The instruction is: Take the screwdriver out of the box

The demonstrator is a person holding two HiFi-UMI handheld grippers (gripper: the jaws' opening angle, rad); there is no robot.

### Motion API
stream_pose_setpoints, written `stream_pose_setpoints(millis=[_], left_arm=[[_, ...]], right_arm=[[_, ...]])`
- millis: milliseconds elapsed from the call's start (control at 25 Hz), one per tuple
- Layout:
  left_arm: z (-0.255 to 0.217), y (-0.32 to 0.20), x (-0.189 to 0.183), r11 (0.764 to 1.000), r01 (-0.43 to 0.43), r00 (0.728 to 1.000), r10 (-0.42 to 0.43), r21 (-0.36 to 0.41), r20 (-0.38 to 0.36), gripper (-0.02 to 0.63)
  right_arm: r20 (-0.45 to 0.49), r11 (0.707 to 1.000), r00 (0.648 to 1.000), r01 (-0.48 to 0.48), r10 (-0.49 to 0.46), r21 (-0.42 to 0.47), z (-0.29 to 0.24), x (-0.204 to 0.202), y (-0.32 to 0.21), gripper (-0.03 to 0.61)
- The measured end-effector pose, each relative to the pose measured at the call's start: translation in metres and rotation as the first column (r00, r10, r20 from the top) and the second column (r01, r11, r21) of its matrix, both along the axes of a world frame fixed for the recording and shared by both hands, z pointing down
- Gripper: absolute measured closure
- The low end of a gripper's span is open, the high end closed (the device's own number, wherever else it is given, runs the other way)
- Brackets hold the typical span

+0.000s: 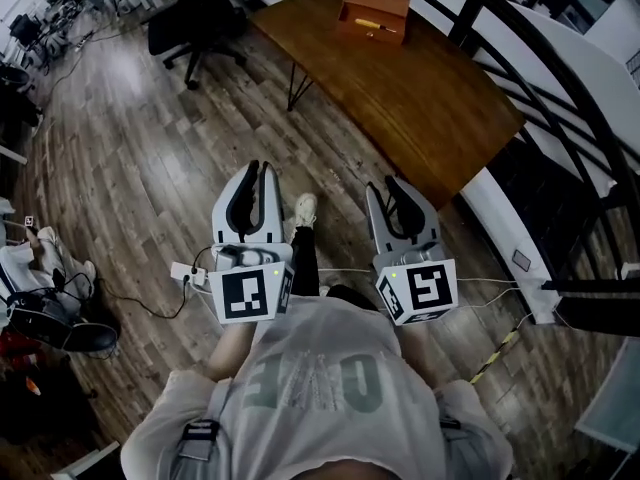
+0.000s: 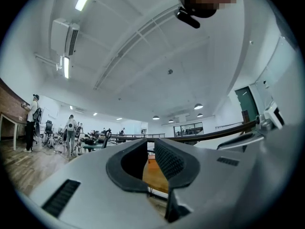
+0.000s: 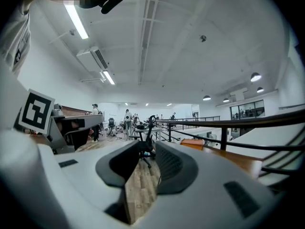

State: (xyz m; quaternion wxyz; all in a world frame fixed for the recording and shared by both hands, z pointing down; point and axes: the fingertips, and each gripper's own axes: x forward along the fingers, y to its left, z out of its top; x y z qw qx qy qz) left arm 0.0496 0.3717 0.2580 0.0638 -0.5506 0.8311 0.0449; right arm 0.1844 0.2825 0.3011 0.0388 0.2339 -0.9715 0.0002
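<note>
1. Screwdriver (image 1: 375, 25) with yellow handle lies in the brown box (image 1: 372, 6), not taken out yet.
2. Box sits at the far end of the wooden table (image 1: 400, 103), well apart from both grippers.
3. Left gripper (image 1: 262, 168): jaws pressed together, nothing between them; held at waist height over the wood floor (image 1: 130, 148), pointing ahead toward the table.
4. Right gripper (image 1: 390, 181): jaws also pressed together, empty; held just beside the left one, close to the table's near corner.
5. Right gripper view shows the box (image 3: 193, 144) small and far off, on the table beyond the jaws.
6. Black office chair (image 1: 195, 23) stands on the floor left of the table.
7. Person's white shoe (image 1: 305, 208) shows between the two grippers.
</note>
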Motion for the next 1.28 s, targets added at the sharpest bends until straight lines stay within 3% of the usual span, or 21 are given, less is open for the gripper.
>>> stream_pose_setpoints(millis=[120,480,1040,1280], left_arm=[[0.025,-0.024,-0.016,1.0,-0.007,0.998,0.008,-0.017,0.061,0.569],[0.051,-0.12,-0.093,0.997,-0.067,0.998,0.067,-0.024,0.006,0.569],[-0.011,-0.317,-0.254,0.989,-0.145,0.989,0.146,-0.015,0.026,0.569],[-0.025,-0.378,-0.297,0.984,-0.176,0.984,0.176,-0.008,0.012,0.569]], right_arm=[[0.007,0.999,1.0,-0.023,0.023,0.029,0.018,-0.008,-0.02,0.465],[-0.057,0.999,0.997,-0.047,0.048,0.025,0.046,-0.081,-0.096,0.463],[-0.074,0.995,0.996,-0.047,0.054,0.094,-0.024,-0.273,-0.281,0.466],[-0.076,0.994,0.994,-0.076,0.082,0.084,-0.035,-0.317,-0.333,0.466]])
